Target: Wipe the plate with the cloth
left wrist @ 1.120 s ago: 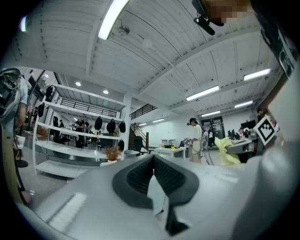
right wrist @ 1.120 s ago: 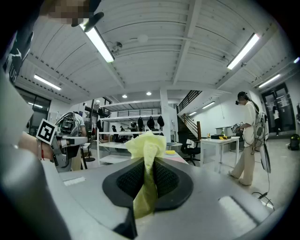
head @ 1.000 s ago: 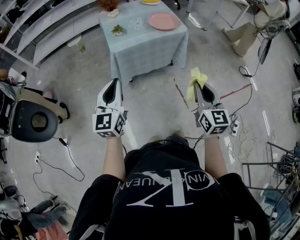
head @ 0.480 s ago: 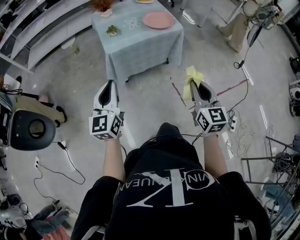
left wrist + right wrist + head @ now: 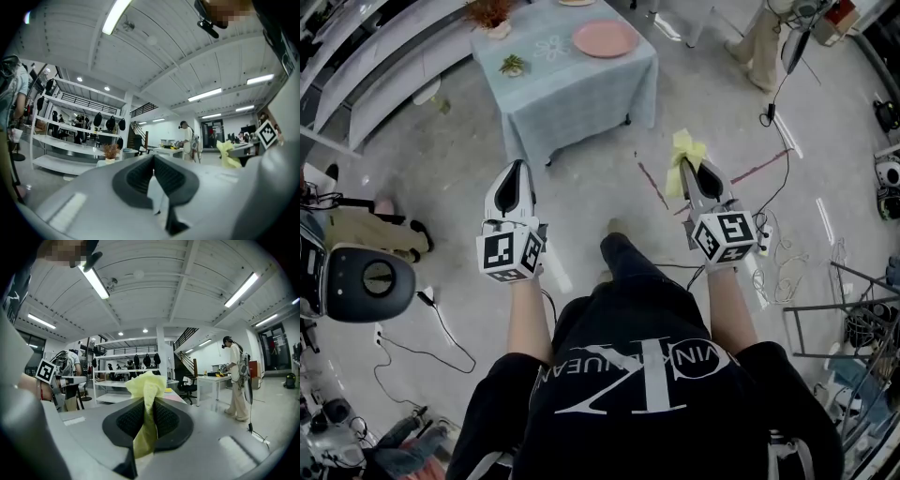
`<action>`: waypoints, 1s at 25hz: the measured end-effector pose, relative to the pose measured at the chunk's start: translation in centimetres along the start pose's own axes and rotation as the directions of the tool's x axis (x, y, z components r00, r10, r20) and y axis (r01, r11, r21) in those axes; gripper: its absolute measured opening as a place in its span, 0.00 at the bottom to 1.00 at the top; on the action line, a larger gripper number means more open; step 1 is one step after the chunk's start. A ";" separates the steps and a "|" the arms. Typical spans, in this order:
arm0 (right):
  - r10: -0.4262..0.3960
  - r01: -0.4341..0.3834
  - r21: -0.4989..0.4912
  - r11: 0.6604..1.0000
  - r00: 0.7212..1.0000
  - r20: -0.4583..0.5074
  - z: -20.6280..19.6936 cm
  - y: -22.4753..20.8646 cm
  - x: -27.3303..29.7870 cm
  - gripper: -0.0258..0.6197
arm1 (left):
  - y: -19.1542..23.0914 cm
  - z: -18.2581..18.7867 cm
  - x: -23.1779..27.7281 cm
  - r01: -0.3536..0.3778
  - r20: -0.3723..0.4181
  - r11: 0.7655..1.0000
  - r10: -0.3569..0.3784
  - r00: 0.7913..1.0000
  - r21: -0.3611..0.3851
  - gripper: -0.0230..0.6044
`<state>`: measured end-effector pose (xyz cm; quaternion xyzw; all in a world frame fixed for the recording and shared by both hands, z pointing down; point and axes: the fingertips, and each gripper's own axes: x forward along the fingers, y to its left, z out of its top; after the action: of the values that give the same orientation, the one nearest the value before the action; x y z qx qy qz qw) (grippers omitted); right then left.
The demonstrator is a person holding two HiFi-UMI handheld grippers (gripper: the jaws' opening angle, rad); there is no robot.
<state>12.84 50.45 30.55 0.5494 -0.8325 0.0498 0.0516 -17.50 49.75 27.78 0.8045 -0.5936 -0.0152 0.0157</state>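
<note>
A pink plate (image 5: 605, 38) lies on a small table with a pale blue cloth cover (image 5: 581, 89), far ahead of me in the head view. My right gripper (image 5: 693, 170) is shut on a yellow cloth (image 5: 685, 157), which sticks up between its pads (image 5: 146, 394) in the right gripper view. My left gripper (image 5: 517, 172) is shut with nothing between its pads (image 5: 153, 176). Both grippers hang over the floor, well short of the table. The yellow cloth (image 5: 228, 153) also shows at the right of the left gripper view.
A potted plant (image 5: 490, 15) and a small green plant (image 5: 514, 65) stand on the table. A round black machine (image 5: 368, 279) sits at the left. Cables (image 5: 787, 272) trail over the floor at the right. A person (image 5: 236, 380) stands by a white desk.
The table with the plate has shifted up and left in the head view. The black machine slid down at the left. Both grippers keep their grip and spacing.
</note>
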 end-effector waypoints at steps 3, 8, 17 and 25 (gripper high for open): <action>0.001 -0.001 0.011 1.000 1.000 0.006 0.3 -0.9 1.4 0.10 | 0.7 0.4 1.2 -0.017 0.003 1.000 0.017 1.000 -0.001 0.04; 0.010 -0.011 0.035 0.999 1.000 0.023 0.9 -2.4 4.8 0.11 | 1.6 0.8 4.2 -0.027 -0.006 0.999 0.027 1.000 0.020 0.04; 0.024 -0.025 0.045 0.999 1.000 0.016 1.9 -6.0 11.5 0.11 | 2.8 1.6 12.2 -0.031 -0.004 0.999 0.031 1.000 0.020 0.04; 0.055 -0.055 0.039 0.998 0.998 0.009 2.6 -9.1 17.6 0.11 | 3.8 2.0 18.4 -0.049 -0.002 0.998 0.049 0.999 0.028 0.04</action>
<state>14.23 30.55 30.69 0.5274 -0.8463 0.0654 0.0363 -15.82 31.04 25.86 0.7899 -0.6132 -0.0052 0.0057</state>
